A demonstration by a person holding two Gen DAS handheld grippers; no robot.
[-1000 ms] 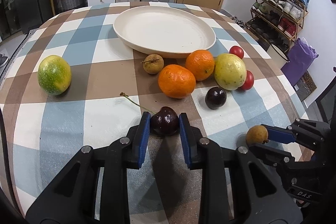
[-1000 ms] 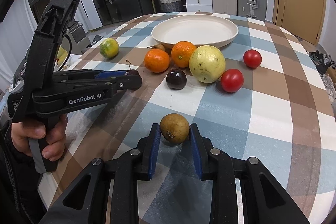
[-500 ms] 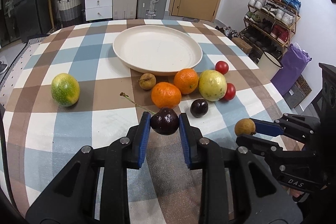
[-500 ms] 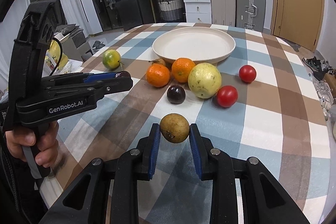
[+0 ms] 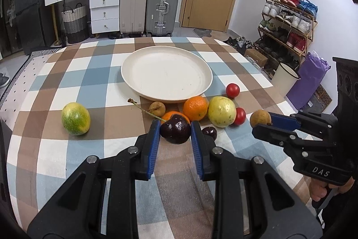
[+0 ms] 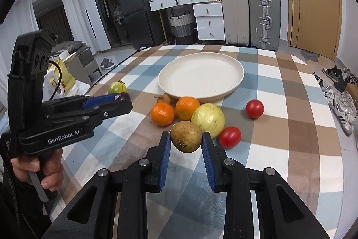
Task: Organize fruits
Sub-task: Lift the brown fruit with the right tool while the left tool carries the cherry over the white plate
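Note:
My left gripper (image 5: pixel 175 129) is shut on a dark cherry (image 5: pixel 175 131) with a long stem, held above the table. My right gripper (image 6: pixel 186 137) is shut on a small brown longan (image 6: pixel 186 137), also lifted; it shows in the left wrist view (image 5: pixel 260 118). A cream plate (image 5: pixel 166 74) sits empty at the table's middle (image 6: pixel 201 76). In front of it lie two oranges (image 5: pixel 195 108), a yellow-green fruit (image 5: pixel 222 111), two red tomatoes (image 5: pixel 232 90), a dark plum (image 5: pixel 209 133), another longan (image 5: pixel 157 108) and a green fruit (image 5: pixel 75 118).
The round table has a checked cloth (image 5: pixel 94 73). Suitcases (image 5: pixel 163 7), drawers and a door stand behind it. A shoe rack (image 5: pixel 288 21) and a white bin (image 5: pixel 285 78) are at the right. The left gripper's body (image 6: pixel 67 118) is at the left in the right wrist view.
Both grippers have risen off the table with their fruit, the cherry and the longan. The fruits on the table have not moved.

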